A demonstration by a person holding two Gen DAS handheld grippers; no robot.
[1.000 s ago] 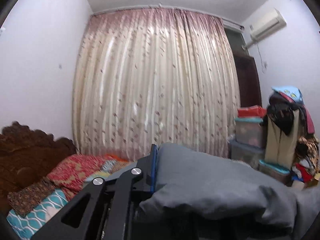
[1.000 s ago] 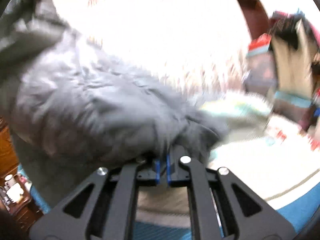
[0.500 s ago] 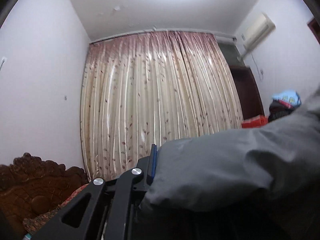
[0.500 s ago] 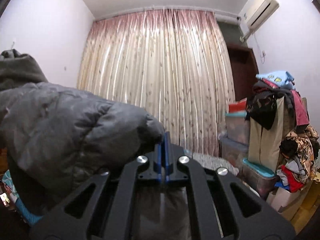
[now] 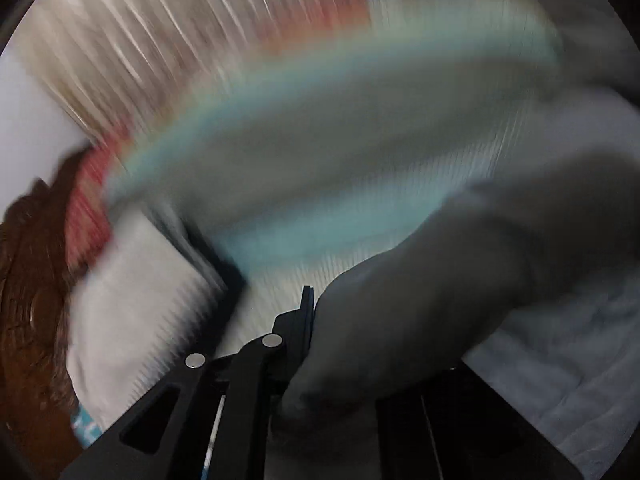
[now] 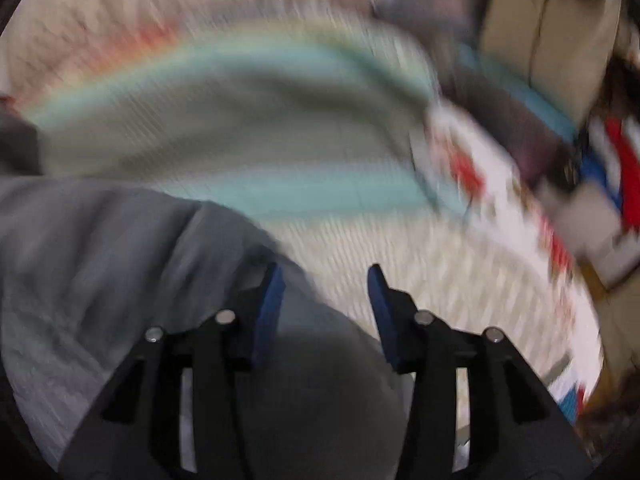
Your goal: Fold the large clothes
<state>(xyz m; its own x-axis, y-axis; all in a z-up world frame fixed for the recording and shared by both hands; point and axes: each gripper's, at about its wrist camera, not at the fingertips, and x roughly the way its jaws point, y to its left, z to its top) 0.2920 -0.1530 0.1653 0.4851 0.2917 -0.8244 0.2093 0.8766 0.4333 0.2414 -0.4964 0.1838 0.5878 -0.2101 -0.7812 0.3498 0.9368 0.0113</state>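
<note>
Grey jacket (image 6: 120, 280) edge lies between parted jaws.

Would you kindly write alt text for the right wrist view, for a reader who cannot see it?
The right gripper, blue pads apart after just opening, hangs over a blurred bed; the grey padded garment lies against its left pad without being pinched. Motion blur smears everything beyond.

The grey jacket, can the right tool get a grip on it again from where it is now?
Probably yes. The right tool has just been opening, and the grey jacket lies against its left finger with a fold bulging up between the jaws. Nothing blocks it, though heavy blur hides the details.
</note>
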